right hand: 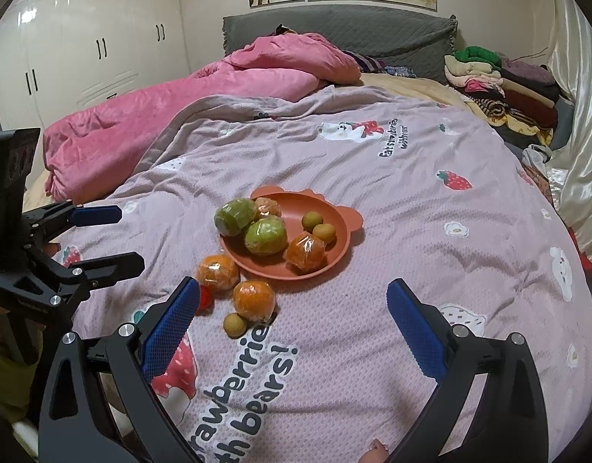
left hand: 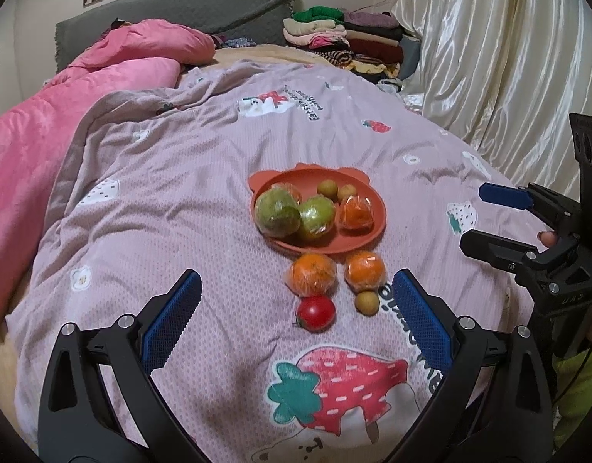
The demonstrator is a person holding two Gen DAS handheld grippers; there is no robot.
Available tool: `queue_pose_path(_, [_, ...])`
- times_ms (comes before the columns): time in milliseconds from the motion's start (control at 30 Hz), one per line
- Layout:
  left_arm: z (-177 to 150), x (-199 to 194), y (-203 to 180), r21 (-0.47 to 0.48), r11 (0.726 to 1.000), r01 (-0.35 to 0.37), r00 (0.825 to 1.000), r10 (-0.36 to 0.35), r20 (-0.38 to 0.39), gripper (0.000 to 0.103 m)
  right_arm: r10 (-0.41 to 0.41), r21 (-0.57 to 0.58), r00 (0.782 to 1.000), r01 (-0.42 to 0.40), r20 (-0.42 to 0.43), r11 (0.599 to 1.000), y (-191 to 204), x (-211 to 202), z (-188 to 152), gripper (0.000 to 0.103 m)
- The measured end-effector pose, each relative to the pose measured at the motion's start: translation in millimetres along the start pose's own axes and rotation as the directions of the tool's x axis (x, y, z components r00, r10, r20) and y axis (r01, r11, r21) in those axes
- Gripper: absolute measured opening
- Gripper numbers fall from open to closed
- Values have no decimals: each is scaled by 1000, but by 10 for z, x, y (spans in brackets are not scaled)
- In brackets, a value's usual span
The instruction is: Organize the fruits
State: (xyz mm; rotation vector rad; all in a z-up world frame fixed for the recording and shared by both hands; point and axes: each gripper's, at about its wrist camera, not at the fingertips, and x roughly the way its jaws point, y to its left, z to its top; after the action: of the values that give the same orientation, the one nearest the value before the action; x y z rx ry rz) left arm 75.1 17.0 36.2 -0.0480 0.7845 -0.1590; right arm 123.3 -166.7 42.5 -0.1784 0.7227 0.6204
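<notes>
Left gripper: my left gripper (left hand: 296,301) hovers over the bed with its jaws spread wide and nothing between them; the tomato lies just ahead of it.
Right gripper: my right gripper (right hand: 292,305) is likewise wide apart and empty, low over the quilt (right hand: 411,177).
Plate: an orange-red plate (left hand: 357,245) with small ears on its rim sits on the quilt, mid-bed.
On the plate: two green fruits (left hand: 277,212) in shiny clear wrap touching each other, two wrapped oranges (left hand: 356,213), and two small tan-green round fruits (left hand: 328,189) side by side.
Off the plate: two wrapped oranges (left hand: 312,273) just beside its near rim, one small tan round fruit (left hand: 367,303), and a glossy red tomato (left hand: 315,312).
</notes>
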Motion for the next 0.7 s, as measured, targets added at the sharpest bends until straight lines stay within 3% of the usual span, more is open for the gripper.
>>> queue_pose_path(700, [-263,220,62,20,1000,-9,995,10,-96,93,24,-8,996,-25,-91,1000,71,229,-294,97])
